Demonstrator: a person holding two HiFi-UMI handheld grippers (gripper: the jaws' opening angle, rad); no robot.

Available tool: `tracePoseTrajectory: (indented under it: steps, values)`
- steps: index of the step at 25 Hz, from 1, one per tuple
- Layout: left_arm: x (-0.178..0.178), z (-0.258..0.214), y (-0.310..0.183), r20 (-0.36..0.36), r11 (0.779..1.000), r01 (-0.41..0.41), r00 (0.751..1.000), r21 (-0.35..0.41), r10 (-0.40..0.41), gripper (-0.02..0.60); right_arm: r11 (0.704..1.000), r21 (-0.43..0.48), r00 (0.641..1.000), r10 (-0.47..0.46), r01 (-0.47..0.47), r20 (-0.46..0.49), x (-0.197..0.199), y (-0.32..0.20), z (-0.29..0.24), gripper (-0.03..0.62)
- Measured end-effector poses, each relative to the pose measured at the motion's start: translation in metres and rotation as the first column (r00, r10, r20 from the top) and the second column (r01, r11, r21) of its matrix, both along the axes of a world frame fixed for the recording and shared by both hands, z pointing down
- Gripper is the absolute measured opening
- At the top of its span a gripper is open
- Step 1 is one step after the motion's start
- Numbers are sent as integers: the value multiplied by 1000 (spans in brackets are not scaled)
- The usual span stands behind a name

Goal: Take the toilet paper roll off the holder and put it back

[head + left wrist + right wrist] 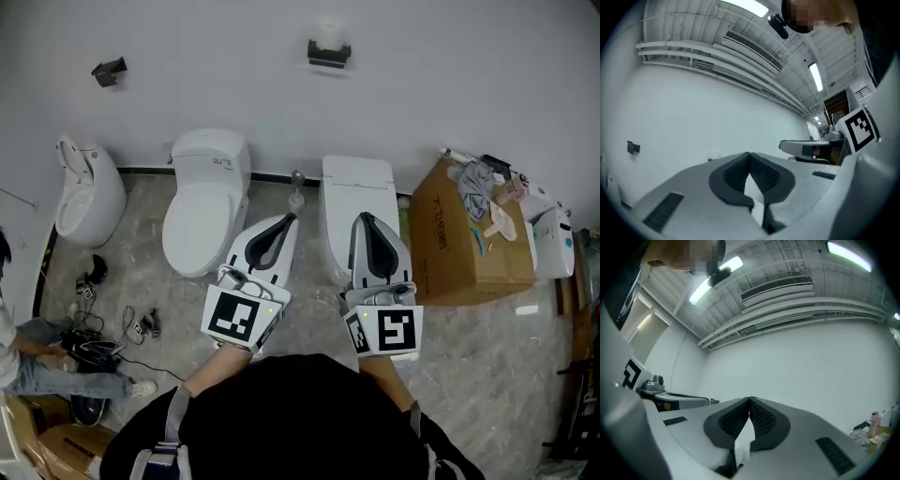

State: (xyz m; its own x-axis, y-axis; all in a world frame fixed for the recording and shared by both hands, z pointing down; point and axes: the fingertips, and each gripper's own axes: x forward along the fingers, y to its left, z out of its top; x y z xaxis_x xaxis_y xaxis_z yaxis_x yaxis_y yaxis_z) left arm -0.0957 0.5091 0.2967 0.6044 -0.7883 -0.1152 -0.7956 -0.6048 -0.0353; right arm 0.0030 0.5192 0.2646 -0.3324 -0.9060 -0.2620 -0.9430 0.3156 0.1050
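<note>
A white toilet paper roll [329,37] sits on a dark wall holder [329,57] high on the white wall, far ahead of both grippers. My left gripper [292,218] is held in front of me over the floor, its jaws shut with tips touching and nothing between them. My right gripper [361,217] is beside it, also shut and empty. In the left gripper view the tips [749,153] meet against the bare wall, and a small dark holder [633,148] shows at far left. The right gripper view shows its tips [749,399] closed together.
A white toilet [205,200] stands left of centre and another toilet [357,202] right of it. A urinal [86,192] is at far left. An open cardboard box [469,234] with clutter sits at right. A second wall bracket [110,71] is upper left. Cables and a seated person [37,356] at lower left.
</note>
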Motion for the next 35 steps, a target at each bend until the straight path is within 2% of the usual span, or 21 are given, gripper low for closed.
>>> tracePoseTrajectory:
  steps: [4, 8, 16, 20, 24, 35]
  values:
    - [-3, 3, -8, -12, 1000, -9, 1000, 5, 9, 3, 1000, -7, 1000, 12, -12, 27, -1, -7, 5, 18]
    - [1, 8, -20, 10, 1000, -16, 1000, -14, 16, 3, 999, -30, 1000, 12, -11, 27, -3, -21, 12, 18]
    - [11, 15, -75, -4, 1000, -4, 1000, -20, 4, 3, 999, -38, 999, -3, 4, 37, 9, -79, 19, 18]
    - [23, 13, -117, -13, 1000, 2, 1000, 10, -2, 3, 999, -41, 1000, -16, 17, 26, 20, -122, 20, 18]
    - [39, 10, -167, -14, 1000, 18, 1000, -10, -19, 3, 999, -34, 1000, -29, 30, 3, 33, -174, 15, 18]
    - [80, 6, -294, -42, 1000, 12, 999, 27, -11, 3, 997, -45, 998, -65, 65, 6, 70, -304, 15, 18]
